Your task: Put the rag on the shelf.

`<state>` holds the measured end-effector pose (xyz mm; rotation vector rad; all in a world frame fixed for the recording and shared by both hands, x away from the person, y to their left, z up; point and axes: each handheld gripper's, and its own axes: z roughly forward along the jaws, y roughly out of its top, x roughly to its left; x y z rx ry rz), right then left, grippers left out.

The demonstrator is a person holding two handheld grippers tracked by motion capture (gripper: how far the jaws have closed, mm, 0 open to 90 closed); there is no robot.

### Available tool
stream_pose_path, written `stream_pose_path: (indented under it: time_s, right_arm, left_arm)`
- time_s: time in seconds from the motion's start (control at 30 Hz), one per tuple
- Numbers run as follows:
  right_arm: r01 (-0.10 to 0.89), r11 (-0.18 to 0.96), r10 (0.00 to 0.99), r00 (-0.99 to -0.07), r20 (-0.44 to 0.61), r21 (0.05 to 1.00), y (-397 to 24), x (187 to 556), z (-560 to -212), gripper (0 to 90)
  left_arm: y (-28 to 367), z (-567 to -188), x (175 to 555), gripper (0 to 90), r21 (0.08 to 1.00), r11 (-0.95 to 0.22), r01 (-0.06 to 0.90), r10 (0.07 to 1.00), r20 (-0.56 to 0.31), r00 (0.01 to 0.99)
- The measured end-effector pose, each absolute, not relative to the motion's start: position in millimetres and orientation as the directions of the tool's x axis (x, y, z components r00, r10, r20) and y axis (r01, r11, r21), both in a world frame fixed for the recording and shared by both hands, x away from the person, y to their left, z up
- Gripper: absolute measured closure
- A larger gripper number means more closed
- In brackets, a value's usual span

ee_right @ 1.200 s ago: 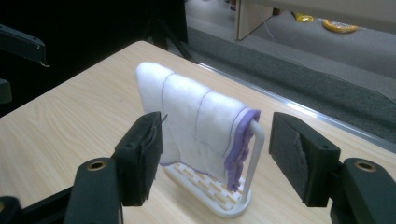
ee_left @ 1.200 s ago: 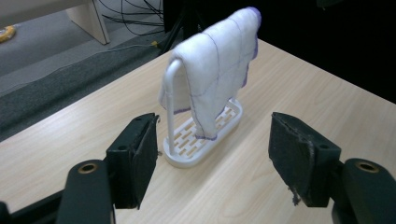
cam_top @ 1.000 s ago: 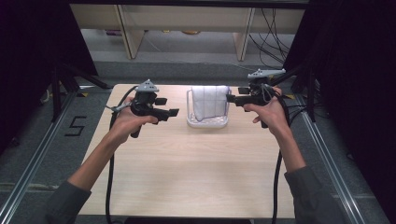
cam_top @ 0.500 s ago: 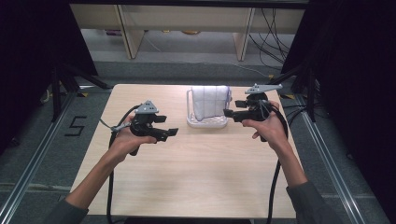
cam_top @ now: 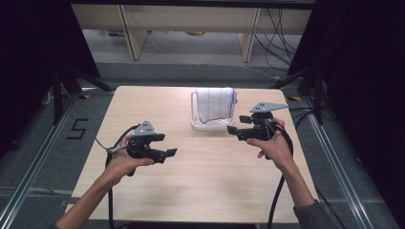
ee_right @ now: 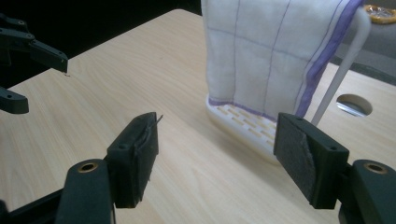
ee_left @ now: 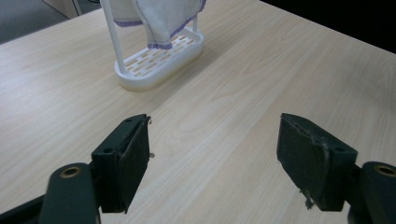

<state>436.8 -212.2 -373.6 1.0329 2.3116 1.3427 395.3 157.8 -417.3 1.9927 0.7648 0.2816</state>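
While draped, quilted white cloth [cam_top: 216,104], slotted plastic rack [cam_top: 210,125], woodgrain table [cam_top: 200,176].

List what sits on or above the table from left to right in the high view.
Left black tongs → white plastic rack draped with a white purple-edged cloth → right black tongs.

Left tool [cam_top: 168,144] and right tool [cam_top: 234,125], jaws apart
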Motion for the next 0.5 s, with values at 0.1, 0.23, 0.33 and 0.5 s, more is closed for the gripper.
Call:
stream_pose_path:
  time_s: [0.1, 0.23, 0.33, 0.5]
  right_arm:
    - [0.447, 0.328, 0.702, -0.705, 0.102, 0.832, -208.2, 433.3, -382.9, 31.6]
    - [0.463, 0.347, 0.687, -0.717, 0.115, 0.815, -202.2, 427.2, -392.8, 31.6]
    - [0.461, 0.359, 0.675, -0.729, 0.115, 0.812, -197.9, 425.7, -403.8, 31.6]
    - [0.489, 0.378, 0.677, -0.725, 0.125, 0.786, -193.3, 418.9, -416.8, 31.5]
  left_arm:
    - [158.8, -426.8, 390.8, 23.3, 0.850, -0.331, 0.410, 0.623, -0.129, 0.771]
    - [160.0, -435.2, 381.9, 14.8, 0.859, -0.325, 0.396, 0.616, -0.126, 0.778]
    - [161.5, -441.4, 375.1, 14.5, 0.857, -0.332, 0.394, 0.611, -0.123, 0.782]
    - [165.4, -452.8, 365.8, 14.5, 0.840, -0.352, 0.413, 0.610, -0.129, 0.782]
